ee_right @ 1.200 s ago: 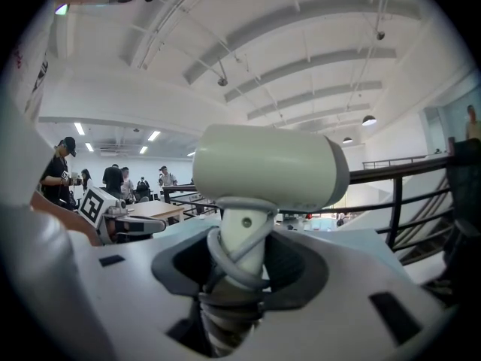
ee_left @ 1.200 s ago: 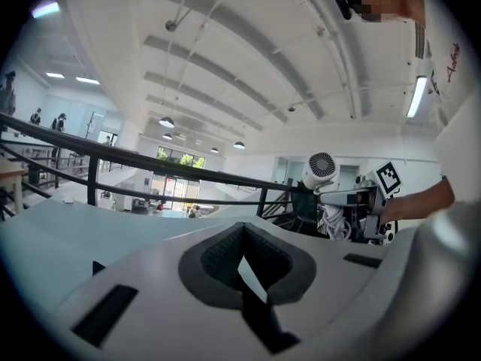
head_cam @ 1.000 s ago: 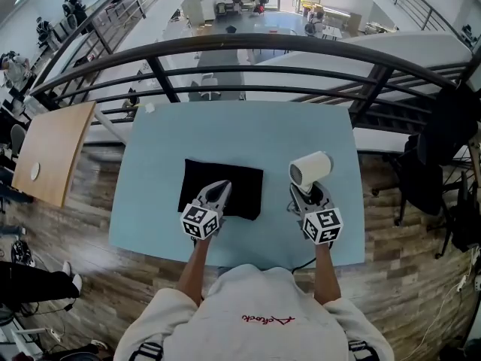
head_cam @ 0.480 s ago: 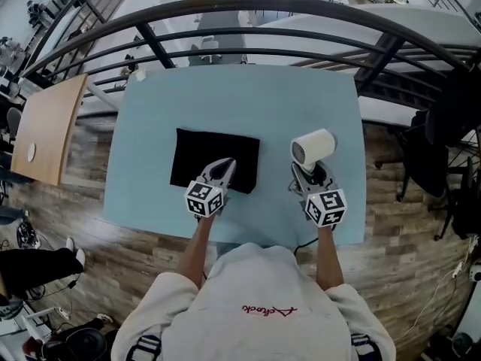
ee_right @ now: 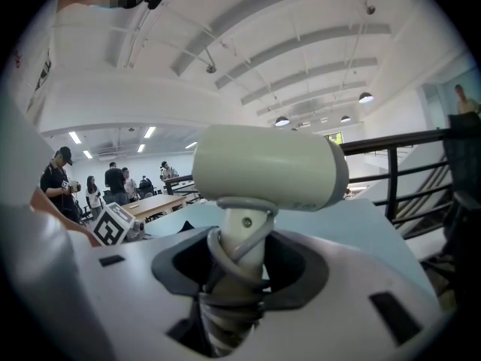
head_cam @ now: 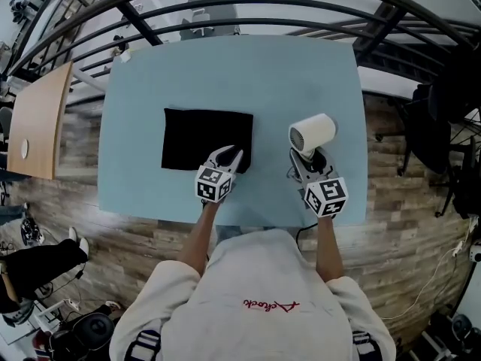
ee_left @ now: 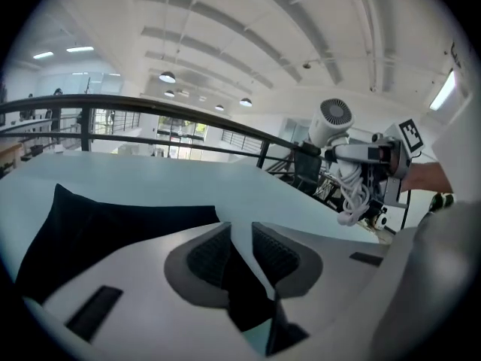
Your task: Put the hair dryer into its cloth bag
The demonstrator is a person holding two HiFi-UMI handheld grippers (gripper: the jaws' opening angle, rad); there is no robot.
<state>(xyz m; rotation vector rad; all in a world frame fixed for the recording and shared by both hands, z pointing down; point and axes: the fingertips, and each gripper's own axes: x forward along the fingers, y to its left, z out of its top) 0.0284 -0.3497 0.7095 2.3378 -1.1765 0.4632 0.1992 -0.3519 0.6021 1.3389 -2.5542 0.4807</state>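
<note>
The black cloth bag (head_cam: 204, 137) lies flat on the light blue table (head_cam: 225, 74), left of centre. My left gripper (head_cam: 231, 156) is low over the bag's near right corner (ee_left: 98, 232). Its jaws have just been opening and now stand a narrow gap apart. Nothing is pinched between its pads (ee_left: 209, 256); black cloth and table show through the gap. My right gripper (head_cam: 307, 161) is shut on the handle of the white hair dryer (head_cam: 313, 133), held upright above the table's right part with its barrel (ee_right: 263, 168) on top. The grey cable (ee_right: 225, 299) is wound round the handle.
A dark metal railing (head_cam: 248, 6) runs behind the table's far edge. A wooden table (head_cam: 37, 119) stands at the left, and dark chairs or clothing (head_cam: 451, 96) at the right. Wooden floor lies round the table. People stand far off in the right gripper view.
My left gripper has come down onto the bag's near right corner and its jaws have parted. My right gripper has sunk a little with the hair dryer. The head view has tilted downward.
</note>
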